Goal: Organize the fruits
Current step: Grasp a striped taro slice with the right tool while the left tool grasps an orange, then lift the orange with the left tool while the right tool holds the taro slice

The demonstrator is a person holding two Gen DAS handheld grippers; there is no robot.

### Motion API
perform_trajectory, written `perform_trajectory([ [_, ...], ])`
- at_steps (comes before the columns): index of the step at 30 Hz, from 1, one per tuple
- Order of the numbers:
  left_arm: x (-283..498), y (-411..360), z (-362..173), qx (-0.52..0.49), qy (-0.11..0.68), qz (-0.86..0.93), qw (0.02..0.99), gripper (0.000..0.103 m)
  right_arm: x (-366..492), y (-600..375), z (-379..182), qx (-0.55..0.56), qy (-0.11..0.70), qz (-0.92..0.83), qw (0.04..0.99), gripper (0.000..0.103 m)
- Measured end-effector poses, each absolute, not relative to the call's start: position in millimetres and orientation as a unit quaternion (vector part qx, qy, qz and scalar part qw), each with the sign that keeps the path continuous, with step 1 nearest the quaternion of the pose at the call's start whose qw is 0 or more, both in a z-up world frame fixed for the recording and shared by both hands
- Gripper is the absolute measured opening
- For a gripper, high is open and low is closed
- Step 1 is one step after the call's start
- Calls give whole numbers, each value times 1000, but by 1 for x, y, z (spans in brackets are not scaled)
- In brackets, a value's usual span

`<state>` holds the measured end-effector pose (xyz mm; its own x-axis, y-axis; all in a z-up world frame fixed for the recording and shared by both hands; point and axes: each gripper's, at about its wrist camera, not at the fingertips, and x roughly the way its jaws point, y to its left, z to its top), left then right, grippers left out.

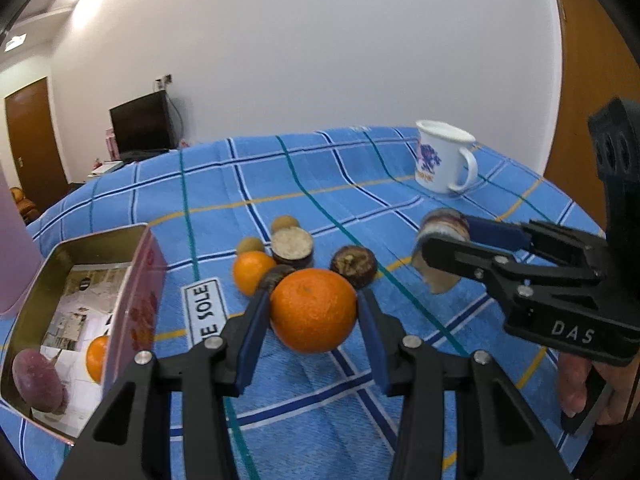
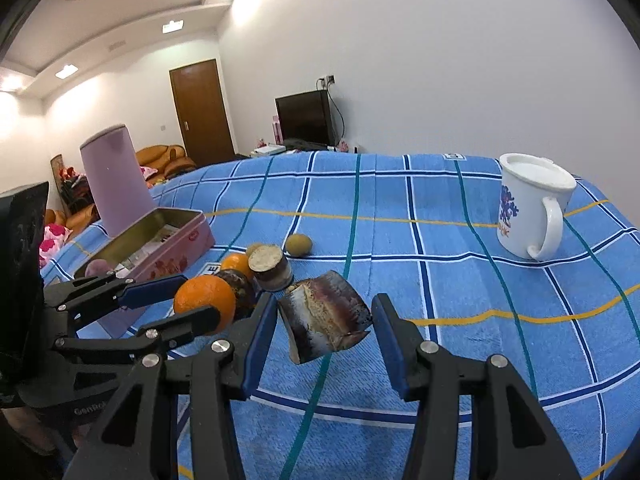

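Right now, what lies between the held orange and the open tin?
Only bare checked cloth and a white label separate the orange from the tin, seen in the left wrist view.

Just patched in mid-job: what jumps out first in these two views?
The left claw is clamped on a big orange, right of the open pink tin. The right claw pinches a dark cut sugarcane piece above the blue checked cloth, with a white mug at the far right.

Each gripper, the left gripper (image 1: 313, 312) and the right gripper (image 2: 326, 322), is showing black angular linkage arms, silver round screws at the pivots and blue finger pads (image 1: 251, 340). White "DAS" lettering is showing at 3 o'clock on the right gripper's housing.
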<state>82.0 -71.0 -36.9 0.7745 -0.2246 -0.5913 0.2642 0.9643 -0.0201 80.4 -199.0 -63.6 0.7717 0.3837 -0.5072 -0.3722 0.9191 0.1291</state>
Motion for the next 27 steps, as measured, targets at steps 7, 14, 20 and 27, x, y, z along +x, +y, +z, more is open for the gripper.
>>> perform_trajectory([
  [7,76,-63,-31,16,285,-113,952,47,74,-200,-60,17,253,205,945,51],
  [14,68,-61,-28,16,264,-103,959,47,67,-197,-58,13,235,207,950,51],
  [20,63,-59,-25,14,249,-98,964,47,61,-195,-55,11,220,211,952,51],
  [27,57,-57,-22,13,230,-90,969,47,53,-194,-52,10,199,211,957,51],
])
